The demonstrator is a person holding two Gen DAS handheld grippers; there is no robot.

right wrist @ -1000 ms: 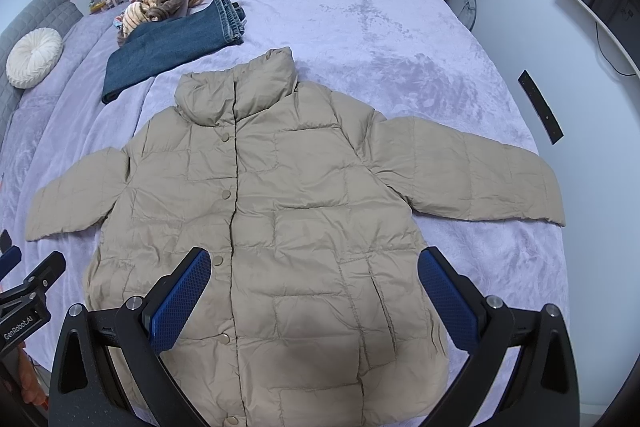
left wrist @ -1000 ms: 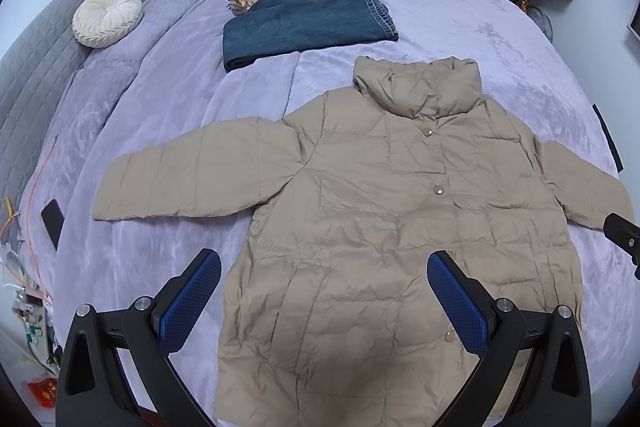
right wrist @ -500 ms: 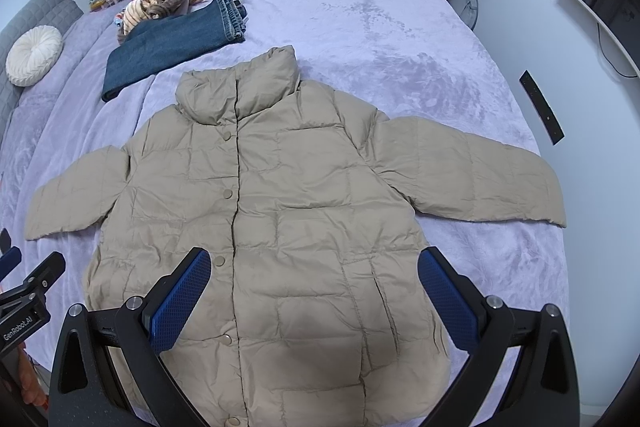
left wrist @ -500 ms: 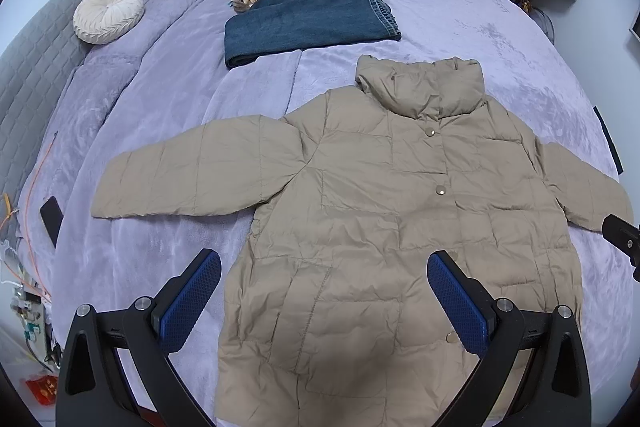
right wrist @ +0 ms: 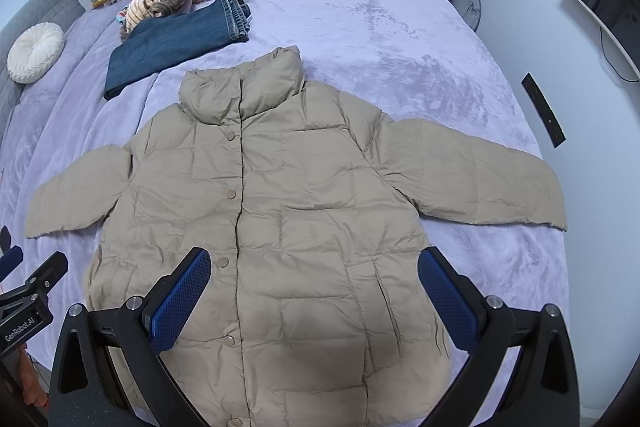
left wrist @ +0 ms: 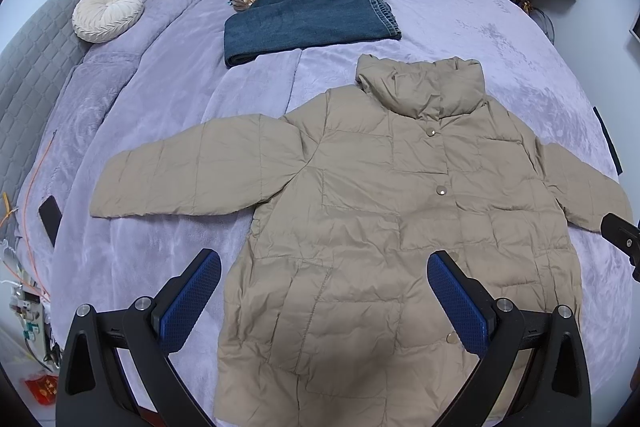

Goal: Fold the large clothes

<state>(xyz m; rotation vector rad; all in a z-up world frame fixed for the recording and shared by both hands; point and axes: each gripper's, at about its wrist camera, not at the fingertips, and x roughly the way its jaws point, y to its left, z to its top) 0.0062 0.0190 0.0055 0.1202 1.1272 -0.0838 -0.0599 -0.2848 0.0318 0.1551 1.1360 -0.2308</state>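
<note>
A beige puffer jacket [left wrist: 384,219] lies spread flat, sleeves out, on the lavender bed [left wrist: 168,99]. Above its hem, the left gripper [left wrist: 324,299] and right gripper [right wrist: 314,291] hover wide apart, holding nothing.

Beige quilted jacket [left wrist: 380,227]; lilac bedspread [left wrist: 160,107]; dark-blue jeans [left wrist: 308,23]; blue gripper pads [left wrist: 188,301]

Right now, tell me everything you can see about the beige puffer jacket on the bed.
The beige puffer jacket lies flat, front up, on the purple blanket, collar pointing away from the cameras, hem nearest them. It looks like quilted, lightly wrinkled nylon stitched in square panels. The stand-up collar is slumped, the front is closed with round snap buttons down the placket, and both sleeves are spread out sideways. Neither the left gripper nor the right gripper touches it; both are open above the lower part.
</note>
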